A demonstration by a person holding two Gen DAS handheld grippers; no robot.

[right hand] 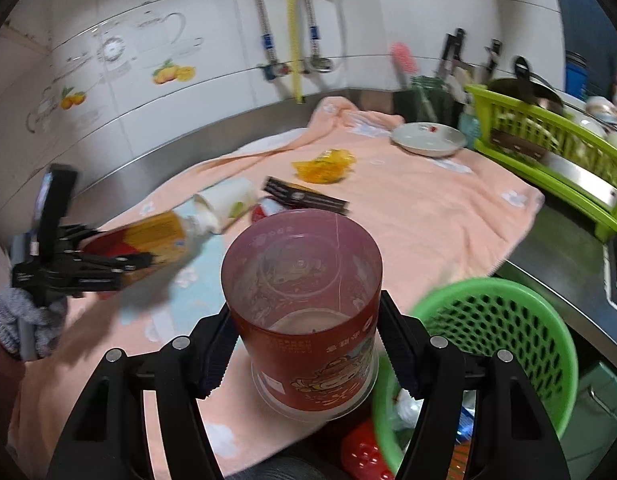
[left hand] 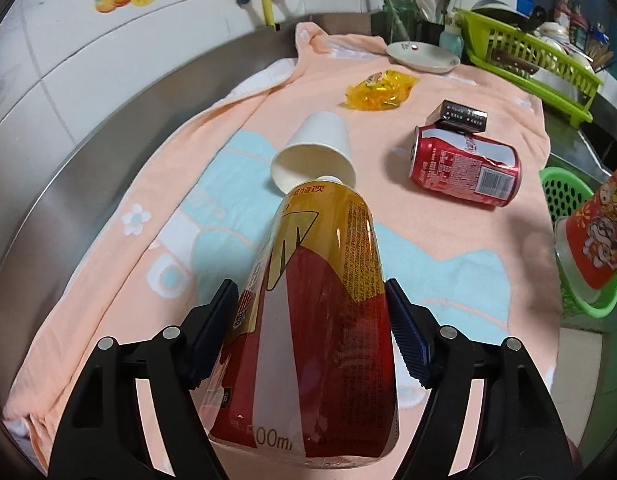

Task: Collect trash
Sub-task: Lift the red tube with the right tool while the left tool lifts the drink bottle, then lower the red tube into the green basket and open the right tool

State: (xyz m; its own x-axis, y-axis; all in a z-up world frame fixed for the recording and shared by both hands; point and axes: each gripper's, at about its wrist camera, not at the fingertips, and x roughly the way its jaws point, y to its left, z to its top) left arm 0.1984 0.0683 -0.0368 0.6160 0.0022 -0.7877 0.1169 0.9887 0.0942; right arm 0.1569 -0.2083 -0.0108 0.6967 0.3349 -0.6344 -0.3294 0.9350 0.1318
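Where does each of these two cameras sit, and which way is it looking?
Left wrist view: sits on the left gripper, looking along its fingers at the yellow-and-red plastic bottle it holds, over the peach towel; only the gripper's black arms show.
Right wrist view: sits on the right gripper, which holds a red printed plastic cup; a gloved hand shows at left.
Shared: bottle, towel, white paper cup, green mesh basket.

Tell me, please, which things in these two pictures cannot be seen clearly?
- Left wrist view: the green basket is cut off by the frame edge and partly hidden by the red cup.
- Right wrist view: the basket's contents are hidden behind the right hand-held gripper.
- Right wrist view: the red can is mostly hidden by the cup, and blurred.
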